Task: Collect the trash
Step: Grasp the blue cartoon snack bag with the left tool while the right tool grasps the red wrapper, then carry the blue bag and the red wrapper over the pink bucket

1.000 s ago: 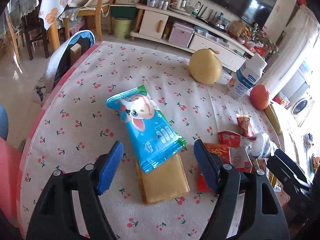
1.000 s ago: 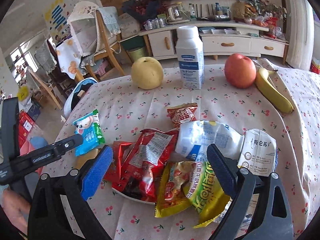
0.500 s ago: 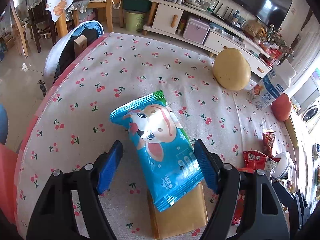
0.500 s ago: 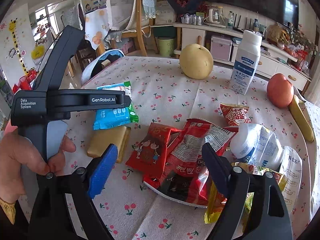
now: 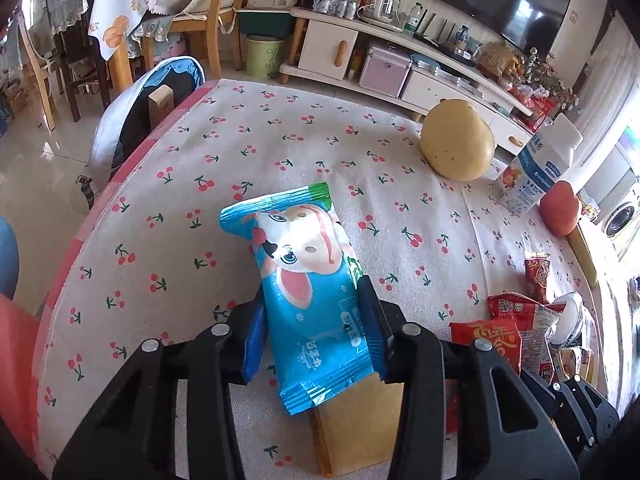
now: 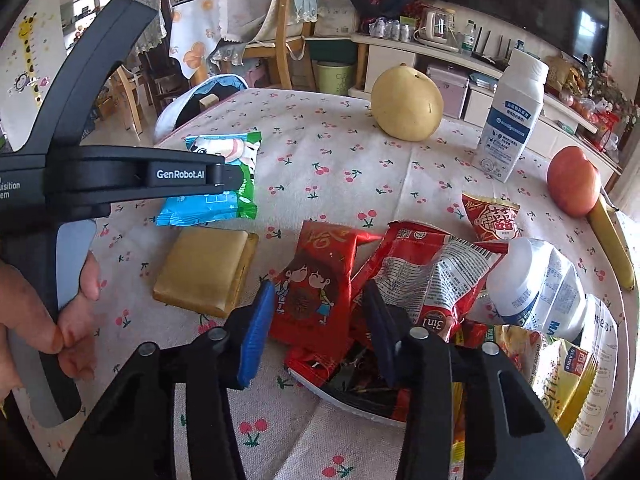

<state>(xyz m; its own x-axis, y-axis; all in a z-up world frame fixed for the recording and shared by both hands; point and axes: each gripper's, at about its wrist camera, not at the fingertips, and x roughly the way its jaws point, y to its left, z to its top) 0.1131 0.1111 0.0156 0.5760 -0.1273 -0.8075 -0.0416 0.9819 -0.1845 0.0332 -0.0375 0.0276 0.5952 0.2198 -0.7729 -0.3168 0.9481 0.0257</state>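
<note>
A blue snack wrapper (image 5: 304, 264) with a cartoon animal lies on the cherry-print tablecloth (image 5: 180, 216), its near end over a flat tan packet (image 5: 360, 428). My left gripper (image 5: 312, 292) is closing and its pads press the wrapper's two long edges. In the right wrist view a red wrapper (image 6: 316, 280) with a cartoon couple tops a heap of trash. My right gripper (image 6: 320, 286) is closing around it, pads against its sides. The blue wrapper (image 6: 208, 204) and tan packet (image 6: 204, 268) also show there, partly behind the left gripper's black body.
A red-and-silver wrapper (image 6: 432, 272), a small red sachet (image 6: 494, 216), a crushed white bottle (image 6: 536, 280) and yellow-green wrappers (image 6: 560, 380) lie to the right. A pear (image 6: 406, 106), milk bottle (image 6: 512, 120), apple (image 6: 574, 180) and banana (image 6: 612, 244) stand further back. A hand (image 6: 60, 320) grips the left handle.
Both grippers came down and forward, and their jaws narrowed: the left onto the blue wrapper, the right onto the red wrapper. The right view swung left, off the yellow-green wrapper.
</note>
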